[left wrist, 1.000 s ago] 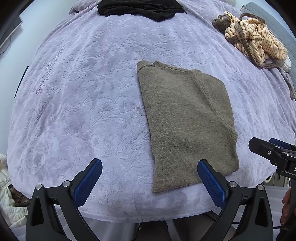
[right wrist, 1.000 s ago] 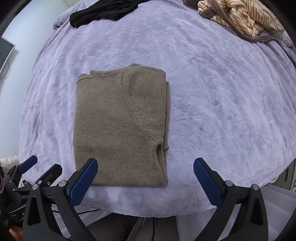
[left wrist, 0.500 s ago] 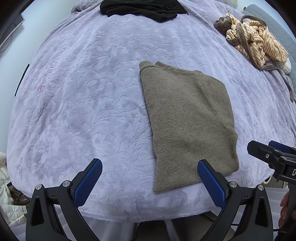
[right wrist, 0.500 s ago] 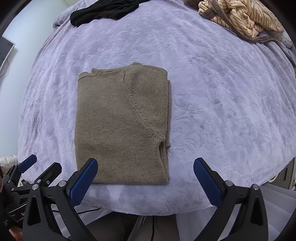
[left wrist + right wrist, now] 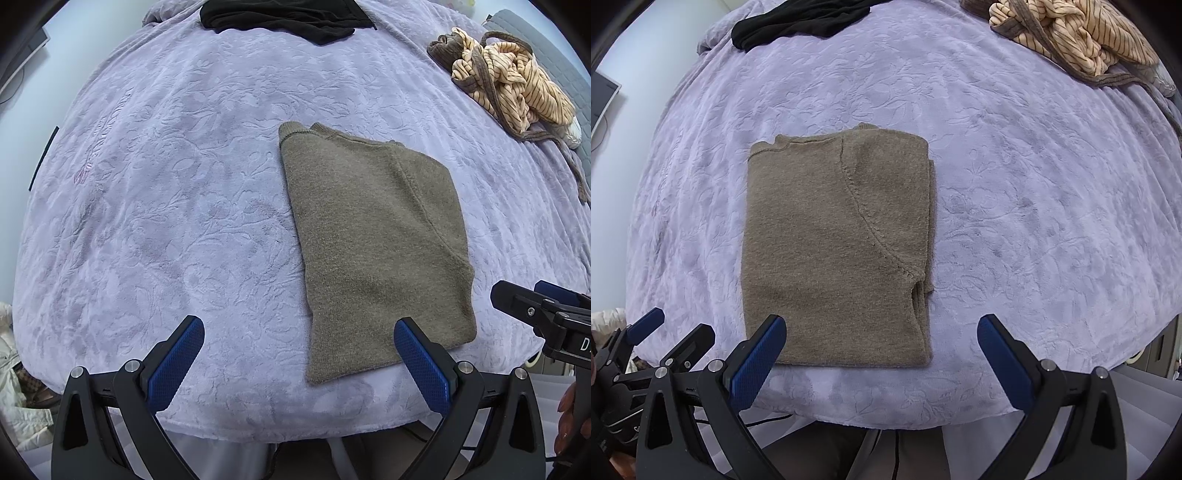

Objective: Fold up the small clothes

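A brown knit sweater (image 5: 373, 236) (image 5: 834, 251) lies folded into a flat rectangle on the lilac embossed bed cover (image 5: 177, 206) (image 5: 1034, 206), near the front edge. My left gripper (image 5: 299, 354) hangs open over the front edge, left of the sweater's near corner, with nothing between its blue pads. My right gripper (image 5: 881, 349) is open too, just before the sweater's near edge, holding nothing. Each gripper shows in the other's view: the right one (image 5: 535, 306) at the right edge, the left one (image 5: 665, 339) at the lower left.
A black garment (image 5: 280, 16) (image 5: 798, 20) lies at the far side of the bed. A crumpled striped beige-and-brown garment (image 5: 509, 85) (image 5: 1078, 37) sits at the far right. The bed's front edge (image 5: 886, 413) drops off just below the grippers. A hand (image 5: 572, 417) shows at the lower right.
Both grippers have drifted very slightly; the sweater sits a touch lower in the right wrist view. The sweater itself has not moved, and both grippers stay open.
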A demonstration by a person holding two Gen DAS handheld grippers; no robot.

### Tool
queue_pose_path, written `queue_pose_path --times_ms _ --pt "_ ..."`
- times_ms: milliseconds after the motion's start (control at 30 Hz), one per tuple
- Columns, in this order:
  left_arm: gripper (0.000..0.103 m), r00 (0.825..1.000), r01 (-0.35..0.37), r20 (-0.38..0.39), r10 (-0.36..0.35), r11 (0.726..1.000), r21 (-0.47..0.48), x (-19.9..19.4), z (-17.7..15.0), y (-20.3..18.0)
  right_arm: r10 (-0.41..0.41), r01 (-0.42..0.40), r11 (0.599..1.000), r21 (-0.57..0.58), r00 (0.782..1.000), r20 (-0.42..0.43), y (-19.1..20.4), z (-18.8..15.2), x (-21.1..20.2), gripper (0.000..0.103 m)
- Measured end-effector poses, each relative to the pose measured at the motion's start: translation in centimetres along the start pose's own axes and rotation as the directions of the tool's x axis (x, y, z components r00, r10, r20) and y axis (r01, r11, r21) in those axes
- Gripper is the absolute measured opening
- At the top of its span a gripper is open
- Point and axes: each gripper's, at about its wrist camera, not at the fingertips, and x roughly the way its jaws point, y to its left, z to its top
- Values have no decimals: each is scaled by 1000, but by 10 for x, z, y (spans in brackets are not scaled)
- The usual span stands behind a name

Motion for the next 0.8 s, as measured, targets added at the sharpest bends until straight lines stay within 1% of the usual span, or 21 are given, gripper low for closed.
queue_pose_path --times_ms 567,700,800 --pt "103 1000 -14 -3 14 1000 -19 4 1 2 0 0 1000 1 1000 -3 2 -1 2 103" --pt "103 1000 -5 14 5 1000 -21 3 1 2 -1 1 1000 1 1000 -3 2 -1 2 103" --pt "103 1000 4 26 -4 1000 0 0 1 -1 -2 2 1000 2 1000 -3 2 -2 2 103"
